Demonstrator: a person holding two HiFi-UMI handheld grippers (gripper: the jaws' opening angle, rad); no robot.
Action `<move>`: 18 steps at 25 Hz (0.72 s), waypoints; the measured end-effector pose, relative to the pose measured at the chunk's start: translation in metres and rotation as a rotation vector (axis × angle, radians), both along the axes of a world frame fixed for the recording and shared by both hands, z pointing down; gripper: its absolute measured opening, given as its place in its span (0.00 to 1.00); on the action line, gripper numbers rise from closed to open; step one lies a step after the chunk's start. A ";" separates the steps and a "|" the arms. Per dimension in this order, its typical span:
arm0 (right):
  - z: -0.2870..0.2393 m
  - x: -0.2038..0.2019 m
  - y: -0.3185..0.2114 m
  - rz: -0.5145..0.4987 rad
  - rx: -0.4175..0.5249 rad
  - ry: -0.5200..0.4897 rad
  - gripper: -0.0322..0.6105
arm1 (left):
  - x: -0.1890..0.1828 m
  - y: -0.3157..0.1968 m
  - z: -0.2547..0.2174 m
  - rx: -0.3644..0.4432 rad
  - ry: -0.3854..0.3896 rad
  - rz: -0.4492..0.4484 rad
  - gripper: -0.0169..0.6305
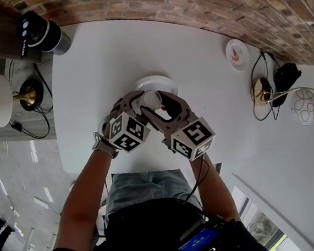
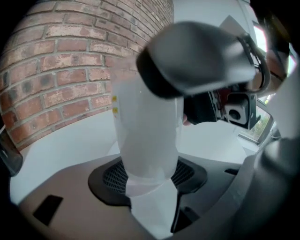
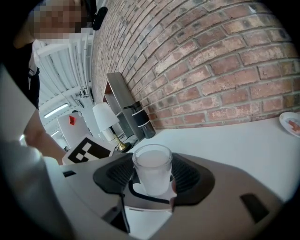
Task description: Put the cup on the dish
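Over dish (image 1: 165,81), left gripper (image 1: 138,99), right gripper (image 1: 165,102) converge, clasping cup (image 1: 150,99).

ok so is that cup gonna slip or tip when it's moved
Probably slippery: the cup looks smooth and frosted. Likely light, since it seems empty from above. It stands taller than wide, so a nudge on the dish could tip it.

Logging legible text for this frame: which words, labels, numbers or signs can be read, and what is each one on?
No text here can be quoted.
White print on the black cylinder: too small to read.
Small yellow mark on the cup: blurred, unreadable.
Blue screen at the person's waist: unreadable.
Marker cubes: black-and-white square patterns only, no letters or numbers.
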State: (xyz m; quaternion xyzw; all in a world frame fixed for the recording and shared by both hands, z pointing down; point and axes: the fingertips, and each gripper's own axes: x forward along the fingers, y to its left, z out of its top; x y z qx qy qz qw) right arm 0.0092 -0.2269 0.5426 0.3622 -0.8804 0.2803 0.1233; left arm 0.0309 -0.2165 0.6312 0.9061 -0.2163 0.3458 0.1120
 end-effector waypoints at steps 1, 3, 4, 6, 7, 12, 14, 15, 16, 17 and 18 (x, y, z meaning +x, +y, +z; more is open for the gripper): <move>-0.002 0.001 -0.001 0.004 0.005 -0.002 0.45 | -0.001 0.001 0.002 0.001 -0.010 0.002 0.36; -0.004 0.005 -0.004 0.008 0.013 0.008 0.45 | -0.003 0.002 0.005 0.006 -0.018 -0.009 0.36; -0.004 0.007 -0.005 0.010 0.015 0.014 0.45 | -0.005 0.001 0.005 0.008 -0.018 -0.019 0.36; -0.003 0.012 -0.007 0.018 0.014 0.021 0.45 | -0.010 -0.001 0.005 0.009 -0.020 -0.040 0.36; -0.002 0.014 -0.007 0.022 0.012 0.025 0.45 | -0.013 -0.001 0.005 0.009 -0.021 -0.049 0.36; 0.014 0.021 -0.014 0.040 -0.003 0.039 0.45 | -0.027 0.000 0.003 0.008 -0.028 -0.086 0.36; 0.023 0.023 -0.016 0.046 -0.010 0.048 0.45 | -0.031 0.002 0.003 0.009 -0.033 -0.093 0.36; 0.027 0.023 -0.017 0.046 -0.014 0.055 0.44 | -0.033 0.003 0.004 0.010 -0.036 -0.095 0.36; 0.032 0.023 -0.018 0.046 -0.019 0.060 0.45 | -0.035 0.004 0.005 0.011 -0.038 -0.098 0.36; 0.035 0.023 -0.018 0.046 -0.022 0.064 0.45 | -0.037 0.005 0.005 0.009 -0.038 -0.104 0.36; 0.039 0.023 -0.019 0.048 -0.026 0.067 0.45 | -0.039 0.006 0.005 0.005 -0.035 -0.113 0.36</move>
